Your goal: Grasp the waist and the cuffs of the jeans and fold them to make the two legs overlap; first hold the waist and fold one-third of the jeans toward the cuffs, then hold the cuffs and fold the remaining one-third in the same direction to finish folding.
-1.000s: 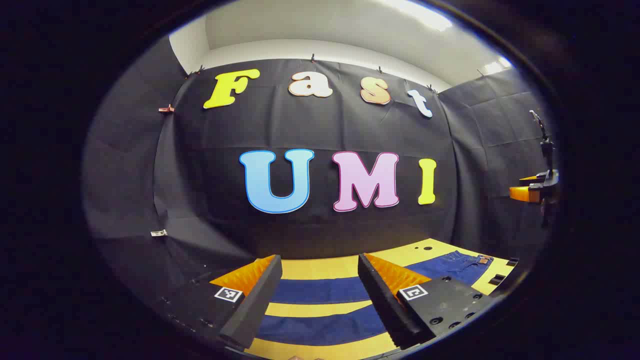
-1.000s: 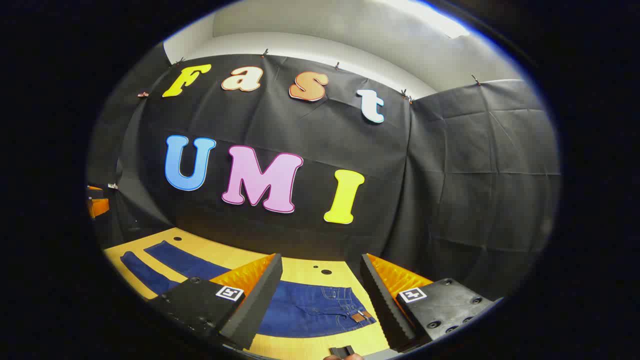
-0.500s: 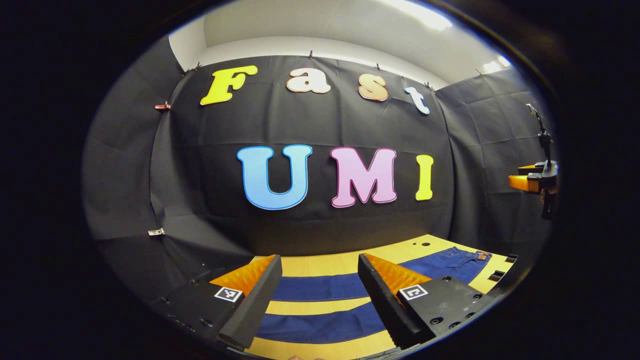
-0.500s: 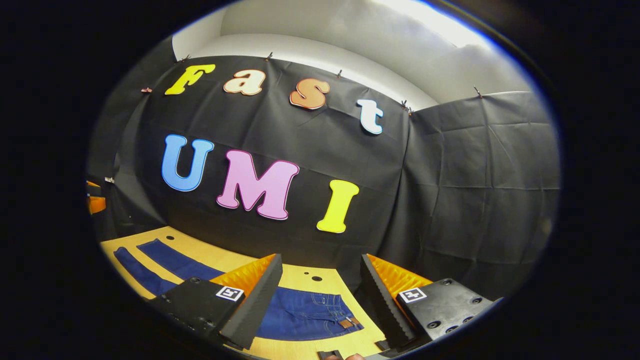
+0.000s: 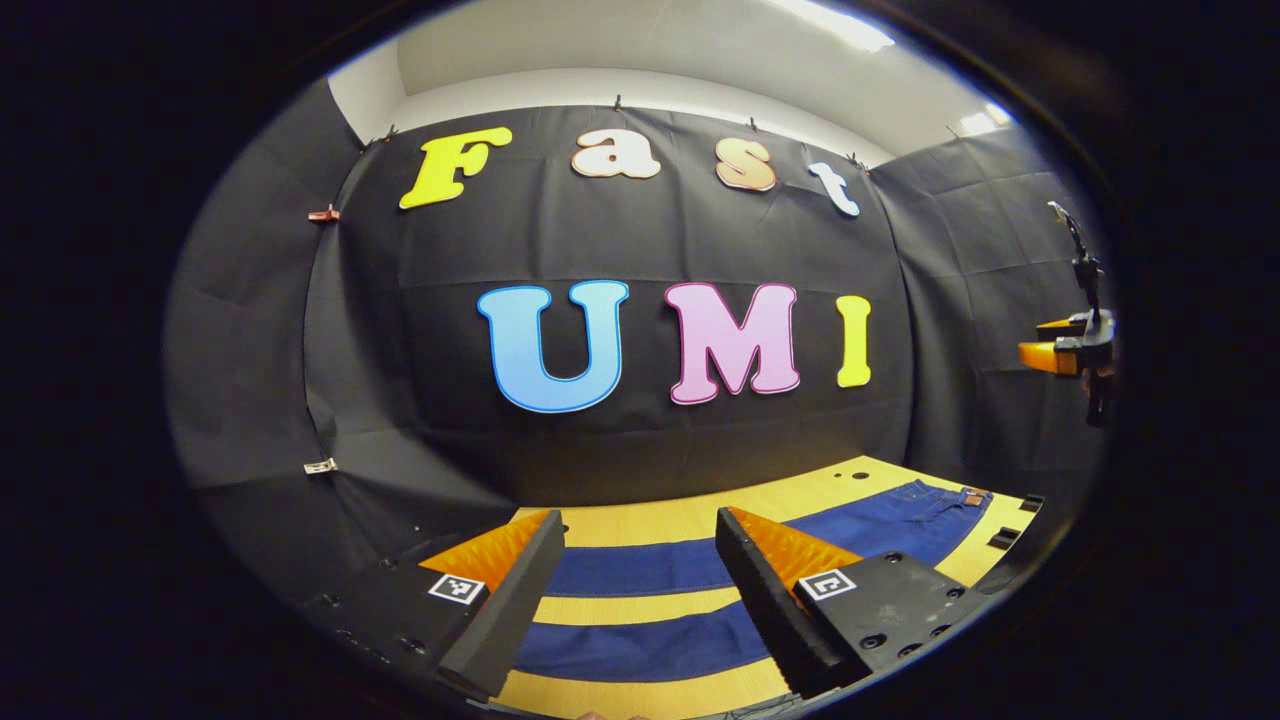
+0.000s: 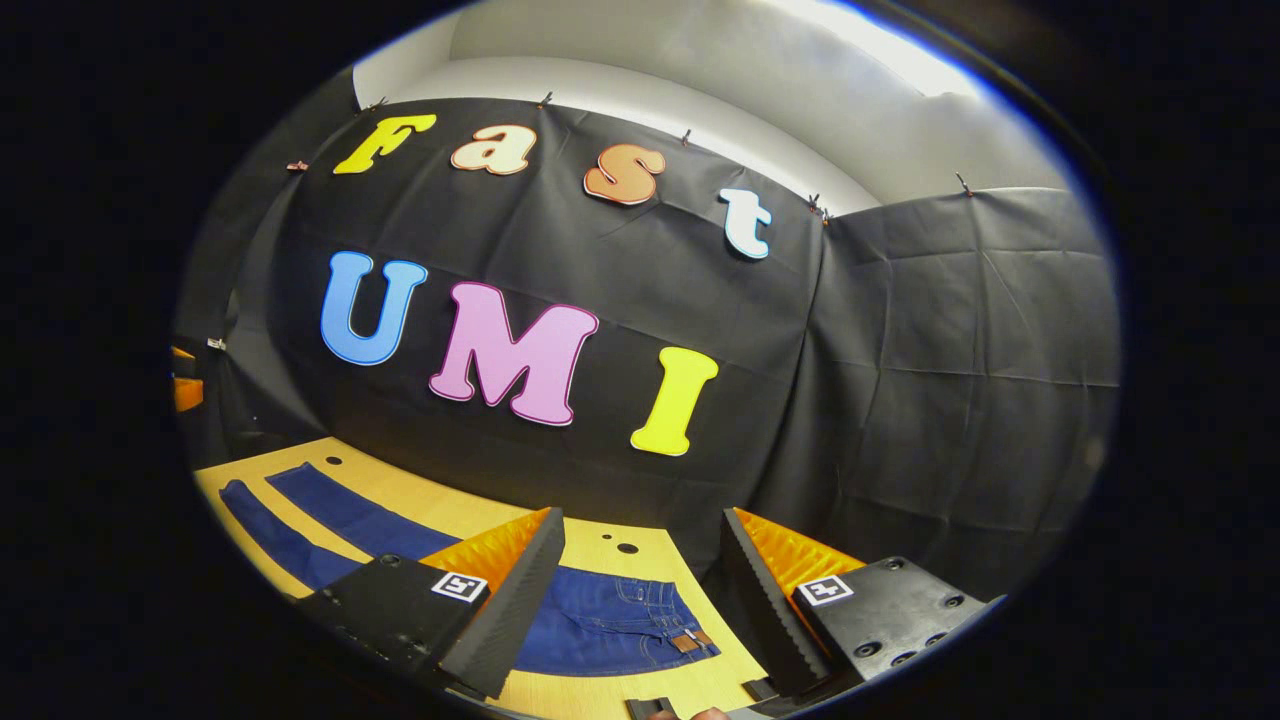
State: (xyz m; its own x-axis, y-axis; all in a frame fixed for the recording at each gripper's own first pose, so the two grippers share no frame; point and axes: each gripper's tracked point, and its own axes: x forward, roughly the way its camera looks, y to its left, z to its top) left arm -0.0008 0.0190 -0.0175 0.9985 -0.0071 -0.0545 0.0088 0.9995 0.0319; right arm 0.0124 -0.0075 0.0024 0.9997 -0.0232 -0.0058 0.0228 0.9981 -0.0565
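Left gripper: jaws spread apart and empty, held above the two legs of the jeans, which are laid flat and unfolded on the yellow table. Right gripper: jaws likewise parted with nothing between them, held over the waist of the jeans, near the table's front edge. Beyond the table, the black cloth wall is seen.

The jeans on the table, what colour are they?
The jeans are dark blue denim, lying flat on the yellowish wooden table; clearest in the right gripper view.
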